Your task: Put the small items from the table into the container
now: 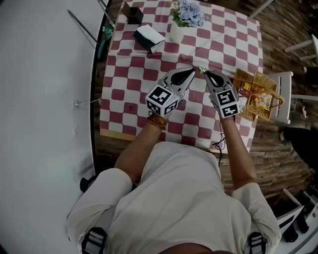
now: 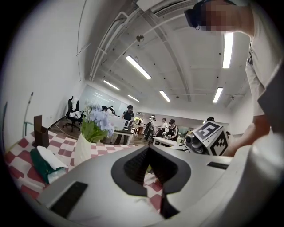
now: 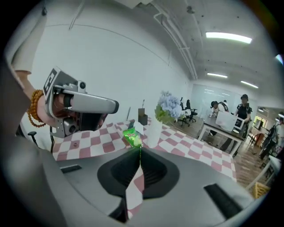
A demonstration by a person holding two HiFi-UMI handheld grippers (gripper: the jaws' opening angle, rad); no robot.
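Observation:
Both grippers hang side by side above the red-and-white checked table [image 1: 134, 74], tips close together. My right gripper [image 1: 206, 73] is shut on a small green packet [image 1: 201, 70]. In the right gripper view the packet [image 3: 132, 136] sticks out past the meeting tips of the right gripper [image 3: 140, 150]. My left gripper [image 1: 191, 72] has its jaws together with nothing plainly held, and its tips are also together in the left gripper view [image 2: 149, 165]. It stays apart from the packet. A golden wire basket [image 1: 262, 75] holding several small items sits at the table's right edge.
At the table's far end stand a white vase of blue flowers [image 1: 181, 22], a white and dark green pack [image 1: 149, 38] and a dark box [image 1: 133, 14]. A white chair [image 1: 284, 94] stands right of the basket. People and desks fill the room beyond.

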